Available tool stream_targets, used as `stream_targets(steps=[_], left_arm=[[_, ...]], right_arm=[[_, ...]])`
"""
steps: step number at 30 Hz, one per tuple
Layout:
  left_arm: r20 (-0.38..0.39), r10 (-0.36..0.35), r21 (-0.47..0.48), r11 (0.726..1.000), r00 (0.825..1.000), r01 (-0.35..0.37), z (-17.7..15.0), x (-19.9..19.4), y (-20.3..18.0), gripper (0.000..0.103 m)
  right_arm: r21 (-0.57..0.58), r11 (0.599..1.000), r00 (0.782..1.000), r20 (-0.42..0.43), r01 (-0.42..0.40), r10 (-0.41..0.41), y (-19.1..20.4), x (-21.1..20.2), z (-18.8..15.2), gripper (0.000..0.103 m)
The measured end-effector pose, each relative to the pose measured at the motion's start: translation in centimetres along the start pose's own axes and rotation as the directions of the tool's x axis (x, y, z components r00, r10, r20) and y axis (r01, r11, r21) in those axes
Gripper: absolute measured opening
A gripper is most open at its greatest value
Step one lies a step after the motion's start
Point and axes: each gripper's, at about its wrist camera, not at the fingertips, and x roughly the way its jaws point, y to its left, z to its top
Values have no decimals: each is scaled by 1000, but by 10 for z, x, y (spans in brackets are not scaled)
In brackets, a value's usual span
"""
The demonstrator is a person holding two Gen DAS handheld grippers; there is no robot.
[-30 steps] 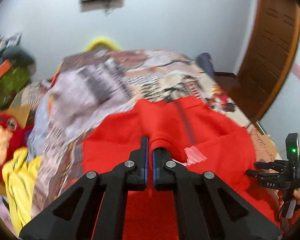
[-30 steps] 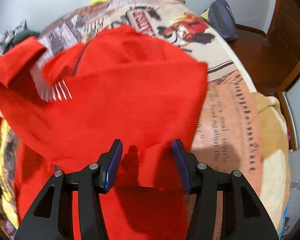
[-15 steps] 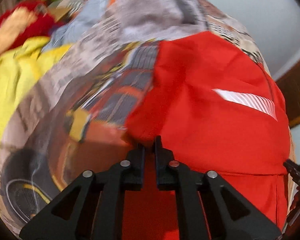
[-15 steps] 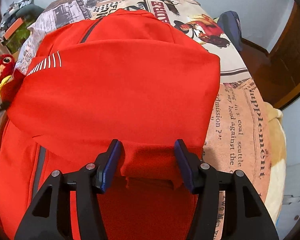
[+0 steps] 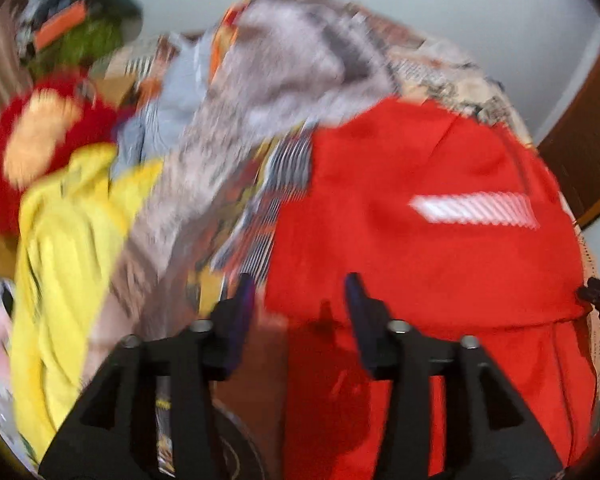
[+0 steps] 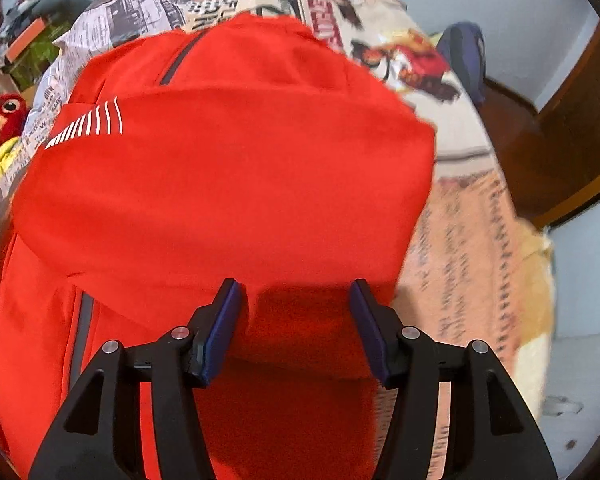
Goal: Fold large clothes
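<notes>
A large red garment point(image 5: 420, 200) with a white striped mark point(image 5: 474, 208) lies folded over itself on the printed bedspread point(image 5: 300, 72). My left gripper point(image 5: 298, 280) hangs over its left folded corner. Its jaws are opening, and the cloth edge lies between them without being pressed. In the right wrist view the red garment point(image 6: 220, 168) fills the middle, its folded edge lying across the lower layer. My right gripper point(image 6: 295, 285) stands open above that edge, with red cloth below the gap and no pad pressing on it.
A yellow garment point(image 5: 60, 240) and a red plush toy point(image 5: 20, 140) lie left of the red garment. Green and orange clutter point(image 5: 80, 36) sits at the far left. A dark blue bag point(image 6: 460, 52) and a brown wooden door point(image 6: 572, 120) are beyond the bed's right side.
My left gripper carried the red cloth over and down, then let go, and its jaws went from shut to apart. The garment's upper half now lies folded down. The right gripper has hardly moved.
</notes>
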Motion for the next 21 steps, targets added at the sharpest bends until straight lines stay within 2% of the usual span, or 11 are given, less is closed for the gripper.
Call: stream_targets(steps=[4, 7, 10, 11, 13, 16, 21], left_arm=[[49, -39, 74, 997, 998, 35, 31, -10, -26, 64], [74, -70, 99, 993, 995, 63, 60, -6, -47, 73], [83, -80, 120, 990, 993, 70, 87, 4, -65, 89], [93, -86, 125, 989, 992, 74, 95, 8, -70, 91], [97, -93, 128, 989, 991, 80, 111, 17, -78, 94], [74, -124, 106, 988, 990, 115, 134, 40, -85, 95], [13, -207, 36, 978, 978, 206, 165, 91, -95, 95]], right_arm=[[-20, 1000, 996, 86, -5, 7, -5, -23, 18, 53], [10, 1000, 986, 168, -14, 12, -13, -37, 41, 53], [32, 999, 974, 227, 7, -14, -20, -42, 66, 65], [40, 999, 969, 248, 10, -20, -22, -42, 77, 68], [50, 999, 963, 271, 0, -14, -26, -40, 92, 69], [51, 998, 959, 284, -33, 17, -28, -29, 114, 72], [95, 985, 957, 267, -145, 115, -36, 6, 143, 73]])
